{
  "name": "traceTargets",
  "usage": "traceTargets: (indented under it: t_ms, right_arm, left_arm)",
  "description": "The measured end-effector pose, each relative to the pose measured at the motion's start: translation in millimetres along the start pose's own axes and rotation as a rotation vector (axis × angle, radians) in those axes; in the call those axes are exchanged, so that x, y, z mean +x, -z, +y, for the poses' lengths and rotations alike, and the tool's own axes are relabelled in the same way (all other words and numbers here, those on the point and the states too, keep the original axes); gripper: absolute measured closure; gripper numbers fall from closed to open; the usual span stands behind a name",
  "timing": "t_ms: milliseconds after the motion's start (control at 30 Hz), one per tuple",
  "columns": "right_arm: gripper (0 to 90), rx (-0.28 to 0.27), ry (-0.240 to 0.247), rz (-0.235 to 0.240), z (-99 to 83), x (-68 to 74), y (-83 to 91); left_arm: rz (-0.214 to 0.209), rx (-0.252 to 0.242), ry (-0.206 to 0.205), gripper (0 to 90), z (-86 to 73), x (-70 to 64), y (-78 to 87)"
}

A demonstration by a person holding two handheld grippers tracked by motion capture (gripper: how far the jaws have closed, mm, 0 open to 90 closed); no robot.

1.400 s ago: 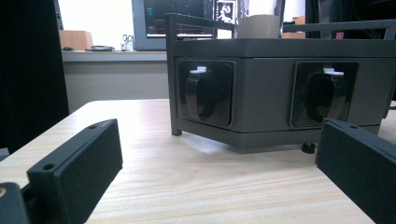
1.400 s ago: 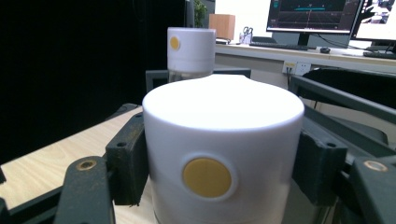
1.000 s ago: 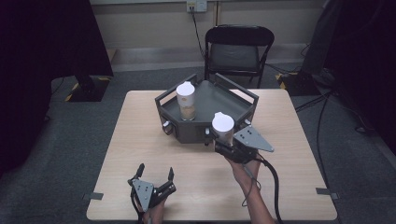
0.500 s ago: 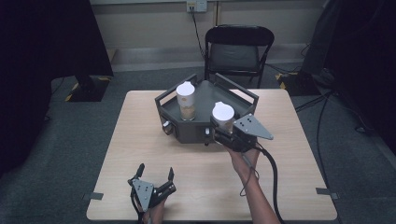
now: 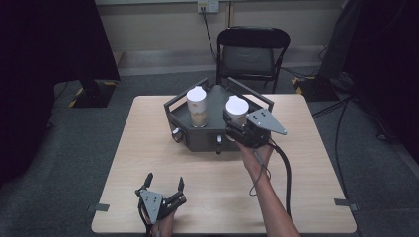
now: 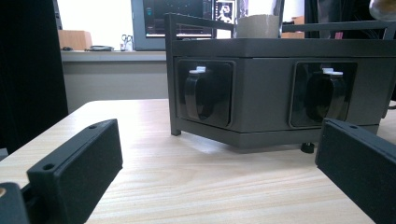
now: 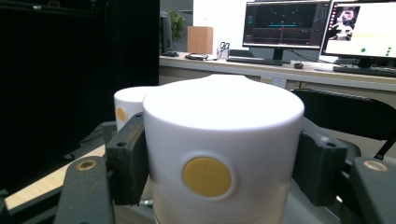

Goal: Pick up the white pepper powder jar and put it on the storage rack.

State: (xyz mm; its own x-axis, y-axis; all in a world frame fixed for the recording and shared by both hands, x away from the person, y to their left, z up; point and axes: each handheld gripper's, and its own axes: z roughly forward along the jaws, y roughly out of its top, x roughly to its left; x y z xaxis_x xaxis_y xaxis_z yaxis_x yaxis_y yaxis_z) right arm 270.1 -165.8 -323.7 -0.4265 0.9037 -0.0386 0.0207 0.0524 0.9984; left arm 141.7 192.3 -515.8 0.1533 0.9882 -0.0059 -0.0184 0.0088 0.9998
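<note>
R gripper [image 5: 236,129] is clamping a white cup [image 5: 236,111] w/ both fingers [image 7: 127,156], one pad pressing each side of it, just under the lid. In the right gripper view the cup's yellow dot [image 7: 207,176] is sitting dead centre btwn the fingers, facing back at the cam. The cup is hanging over the near-right part of the grey box [image 5: 197,138], tho I can't tell if its base is touching down. A 2nd cup [image 5: 197,106] is standing upright on the box, beyond the R fingers and off to their left, clear of them. L gripper [image 5: 164,183] is resting low at the near edge of the table [image 5: 306,163], fingers [image 6: 77,165] spread wide, gripping nothing. Straight ahead of those fingers, well apart, the box front is showing two black knobs [image 6: 201,94].
</note>
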Motion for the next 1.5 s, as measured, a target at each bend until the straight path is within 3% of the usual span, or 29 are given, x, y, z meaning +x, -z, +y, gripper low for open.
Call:
traceTargets:
  t_ms: [433,667,1033,1200,1300,1367,1500]
  right_arm:
    - [30.3,-0.008,0.049,-0.053,5.4,9.8,-28.2]
    - [30.3,-0.013,0.020,-0.064,-4.0,12.7,-45.5]
    - [30.2,0.002,0.014,-0.091,-11.6,16.8,-72.1]
    - [30.2,0.017,0.017,-0.094,-15.3,17.1,-77.8]
    - [30.2,0.018,0.005,-0.092,-16.7,15.8,-78.9]
    - [30.2,0.018,-0.028,-0.092,-18.9,14.8,-79.7]
    - [30.2,0.028,-0.023,-0.099,-19.3,16.0,-82.6]
  left_arm:
    - [0.000,0.000,0.000,0.0,0.0,0.0,0.0]
    - [0.000,0.000,0.000,0.0,-0.1,0.0,0.1]
    - [0.000,-0.001,0.000,0.0,-0.2,0.0,0.1]
    - [0.000,0.000,0.000,0.0,-0.1,0.0,0.1]
    - [0.000,-0.001,0.000,0.0,-0.2,0.0,0.1]
    - [0.000,0.000,0.000,0.0,0.0,0.0,0.0]
    - [-0.001,-0.001,0.000,0.0,-0.1,0.1,0.0]
